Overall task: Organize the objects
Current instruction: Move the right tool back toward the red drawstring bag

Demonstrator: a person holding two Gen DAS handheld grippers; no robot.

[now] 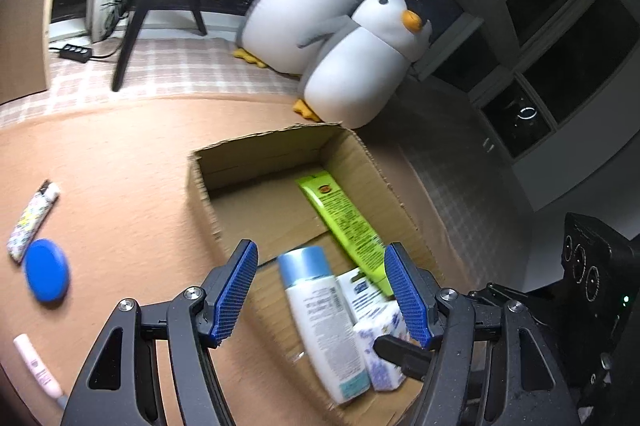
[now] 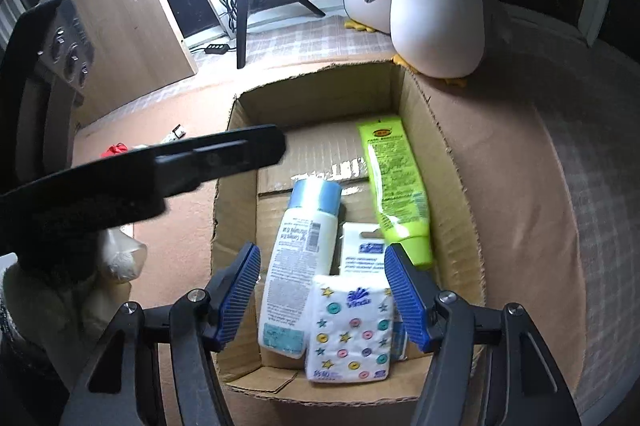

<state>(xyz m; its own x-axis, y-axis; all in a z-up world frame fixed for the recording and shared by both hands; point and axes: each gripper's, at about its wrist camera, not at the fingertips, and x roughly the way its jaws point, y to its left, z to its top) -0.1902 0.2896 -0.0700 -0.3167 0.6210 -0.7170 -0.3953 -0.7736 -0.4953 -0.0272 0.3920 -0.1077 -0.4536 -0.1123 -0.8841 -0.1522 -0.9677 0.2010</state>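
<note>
A cardboard box point(image 1: 260, 154) point(image 2: 320, 94) stands open on the peach table. In it lie a green tube point(image 1: 348, 222) point(image 2: 394, 186), a white bottle with a blue cap point(image 1: 324, 322) point(image 2: 298, 278), a small white carton point(image 1: 360, 294) point(image 2: 362, 254) and a button-patterned tissue pack point(image 1: 380, 358) point(image 2: 350, 330). My left gripper point(image 1: 321, 254) hangs open above the bottle, pads clear of it. Over the tissue pack my right gripper point(image 2: 322, 250) is open too, and the pack rests on the box floor. One black finger of the left gripper point(image 2: 180, 170) crosses the right wrist view.
A patterned lighter point(image 1: 32, 220), a blue round lid point(image 1: 47, 276) and a pink tube point(image 1: 38, 370) lie left of the box. Two plush penguins point(image 1: 360, 66) point(image 2: 436, 6) sit behind it, beside a black tripod point(image 1: 136, 22) and a power strip point(image 1: 76, 51). A red item point(image 2: 116, 149) lies further left.
</note>
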